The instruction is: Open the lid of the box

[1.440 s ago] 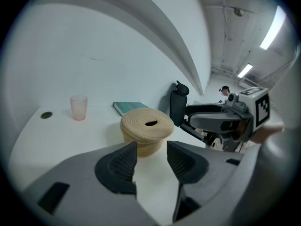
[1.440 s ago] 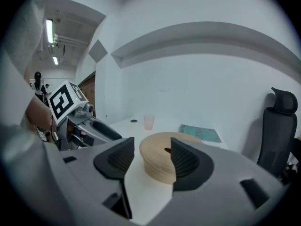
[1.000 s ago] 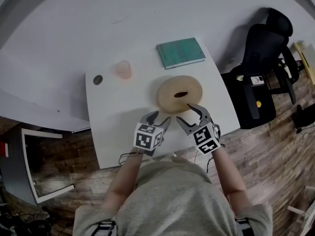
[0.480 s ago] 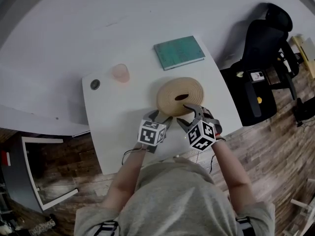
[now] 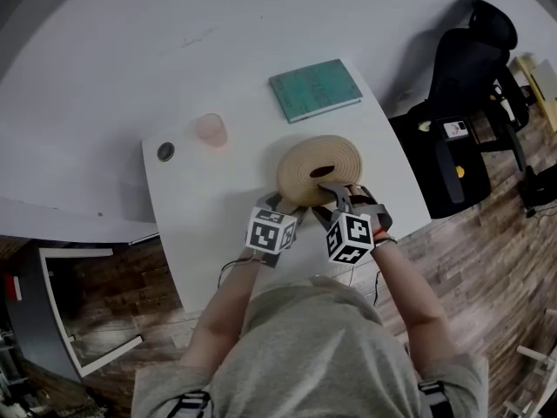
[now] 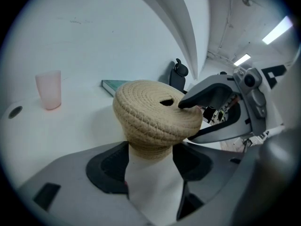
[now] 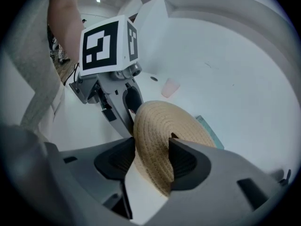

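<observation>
Over the last second both grippers have come in from the desk's near edge to the round, woven, straw-coloured box (image 5: 306,192), which stands mid-desk with its domed woven lid (image 5: 319,165) still seated.

The left gripper (image 5: 283,205) has spread to its widest. It sits at 7 o'clock of the box, low on the white desk (image 5: 204,225). The box's narrower body lies ahead between its 2 jaws, clear of both pads.

The right gripper (image 5: 348,195), at 5 o'clock, has turned so that 1 jaw is above the lid and 1 is below the overhanging rim. Its jaws are closing with the rim between them. The upper tip rests on the lid beside the small dark hole (image 6: 165,102) near its centre. Whether the lower jaw presses yet I cannot tell.

To my eye this is the grasp being set up: the left gripper to steady the body, the right to lift the lid. Nothing has been raised yet.

The box's contents are hidden, and the hole shows only darkness. A translucent pink plastic cup (image 5: 211,129) stands at 10 o'clock, well apart, with nothing visible inside it. A flat teal book (image 5: 315,90) lies at 12 o'clock, and a small dark round disc (image 5: 165,151) lies at 9 o'clock near the desk's edge.
</observation>
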A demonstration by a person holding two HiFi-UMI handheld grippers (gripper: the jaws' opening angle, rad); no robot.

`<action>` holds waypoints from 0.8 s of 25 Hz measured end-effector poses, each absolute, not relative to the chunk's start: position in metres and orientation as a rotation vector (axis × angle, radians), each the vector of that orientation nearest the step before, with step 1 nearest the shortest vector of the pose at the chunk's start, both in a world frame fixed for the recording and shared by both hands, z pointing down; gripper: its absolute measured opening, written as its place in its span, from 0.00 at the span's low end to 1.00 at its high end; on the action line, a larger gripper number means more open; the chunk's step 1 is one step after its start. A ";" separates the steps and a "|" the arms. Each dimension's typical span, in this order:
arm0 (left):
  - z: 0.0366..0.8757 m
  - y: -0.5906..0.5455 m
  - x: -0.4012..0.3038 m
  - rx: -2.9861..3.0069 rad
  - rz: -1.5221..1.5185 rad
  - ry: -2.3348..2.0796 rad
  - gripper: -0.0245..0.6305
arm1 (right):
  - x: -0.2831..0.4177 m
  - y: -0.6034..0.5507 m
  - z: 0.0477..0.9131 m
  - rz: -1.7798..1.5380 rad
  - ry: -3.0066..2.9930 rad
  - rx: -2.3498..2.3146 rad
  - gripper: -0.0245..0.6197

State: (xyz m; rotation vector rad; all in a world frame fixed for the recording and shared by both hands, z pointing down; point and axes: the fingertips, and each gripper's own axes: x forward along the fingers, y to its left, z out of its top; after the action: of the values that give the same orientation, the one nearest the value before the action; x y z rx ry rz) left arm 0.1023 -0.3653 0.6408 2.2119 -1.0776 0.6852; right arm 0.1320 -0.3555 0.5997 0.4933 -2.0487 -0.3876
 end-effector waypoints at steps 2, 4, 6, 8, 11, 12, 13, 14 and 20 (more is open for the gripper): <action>0.641 -0.365 0.102 2.211 0.686 -1.078 0.44 | 0.132 -0.356 0.600 -0.394 -2.044 0.492 0.38; 0.642 -0.365 0.103 2.213 0.687 -1.079 0.44 | 0.133 -0.355 0.601 -0.400 -2.039 0.490 0.38; 0.642 -0.364 0.104 2.214 0.691 -1.081 0.44 | 0.133 -0.354 0.601 -0.410 -2.033 0.487 0.37; 0.642 -0.364 0.104 2.215 0.694 -1.082 0.44 | 0.134 -0.354 0.601 -0.421 -2.023 0.486 0.37; 0.641 -0.365 0.103 2.215 0.696 -1.085 0.44 | 0.133 -0.354 0.600 -0.436 -2.010 0.480 0.34; 0.641 -0.365 0.103 2.215 0.697 -1.086 0.44 | 0.133 -0.353 0.600 -0.441 -2.010 0.478 0.33; 0.641 -0.365 0.103 2.214 0.699 -1.086 0.44 | 0.133 -0.352 0.598 -0.446 -2.013 0.479 0.32; 0.641 -0.365 0.103 2.213 0.701 -1.087 0.44 | 0.133 -0.352 0.597 -0.448 -2.018 0.481 0.32; 0.641 -0.365 0.102 2.211 0.713 -1.096 0.44 | 0.133 -0.350 0.586 -0.466 -2.036 0.487 0.28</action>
State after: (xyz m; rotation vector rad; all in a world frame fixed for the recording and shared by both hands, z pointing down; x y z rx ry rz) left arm 0.1021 -0.3646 0.6405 2.2111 -1.0961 0.7127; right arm 0.1325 -0.3498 0.5858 0.4869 -2.0357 -0.4655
